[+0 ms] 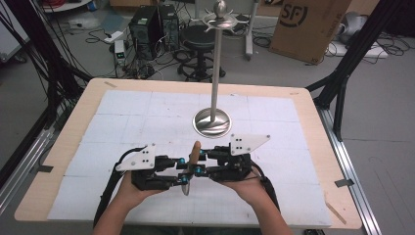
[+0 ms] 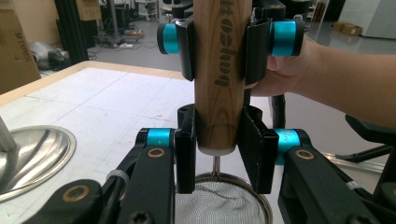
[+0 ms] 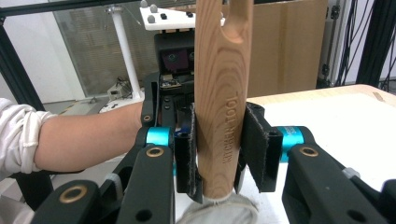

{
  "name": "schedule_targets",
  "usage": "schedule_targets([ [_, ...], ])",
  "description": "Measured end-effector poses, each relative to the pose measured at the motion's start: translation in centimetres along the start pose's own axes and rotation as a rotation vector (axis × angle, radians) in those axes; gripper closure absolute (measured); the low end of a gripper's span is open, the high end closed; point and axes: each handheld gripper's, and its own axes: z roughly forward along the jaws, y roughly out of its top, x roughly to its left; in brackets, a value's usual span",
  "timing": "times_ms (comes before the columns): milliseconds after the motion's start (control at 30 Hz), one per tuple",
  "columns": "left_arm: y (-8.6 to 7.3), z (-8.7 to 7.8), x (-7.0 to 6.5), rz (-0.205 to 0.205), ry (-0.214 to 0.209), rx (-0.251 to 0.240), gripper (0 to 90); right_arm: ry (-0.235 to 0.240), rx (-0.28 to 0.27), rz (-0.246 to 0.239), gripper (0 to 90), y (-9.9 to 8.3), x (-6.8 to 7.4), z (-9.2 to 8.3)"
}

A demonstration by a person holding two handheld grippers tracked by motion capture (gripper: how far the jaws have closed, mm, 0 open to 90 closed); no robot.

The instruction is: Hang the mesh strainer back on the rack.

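While both my left gripper (image 2: 217,151) and right gripper (image 3: 219,161) clamp the strainer's wooden handle (image 1: 195,152) upright above the mat (image 1: 122,127), I should loosen just one before moving.

Steel stand (image 1: 213,83) upright on white gridded mat (image 1: 132,122) at mid tabletop (image 1: 68,137). Beyond far edge: black stool (image 1: 198,41), two computer towers (image 1: 152,24), cardboard box (image 1: 308,24) at right, cables (image 1: 98,34) strewn over floor.
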Motion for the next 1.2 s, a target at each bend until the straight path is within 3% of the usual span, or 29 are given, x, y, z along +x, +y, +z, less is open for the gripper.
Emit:
schedule_targets([
  [333, -0.1, 0.1, 0.2, -0.016, 0.01, 0.014, 68.8, -0.023, 0.01, -0.001, 67.7, -0.1, 0.0, 0.4],
  [500, -0.1, 0.0, 0.2, -0.004, 0.019, 0.004, 67.8, -0.03, 0.004, -0.006, 68.0, 0.0, 0.0, 0.3],
  [833, 0.0, -0.7, 0.9, -0.046, 0.089, 0.032, 47.1, -0.069, 0.009, 0.008, 68.0, 0.1, -0.6, -0.4],
  [1000, -0.2, -1.4, 1.4, -0.054, 0.171, 0.069, 40.5, -0.098, 0.024, 0.023, 68.0, 0.0, -1.0, -1.0],
  [1200, -0.4, -2.4, 1.9, -0.052, 0.236, 0.061, 34.1, -0.131, 0.024, 0.028, 68.0, 0.0, -1.3, -1.8],
])
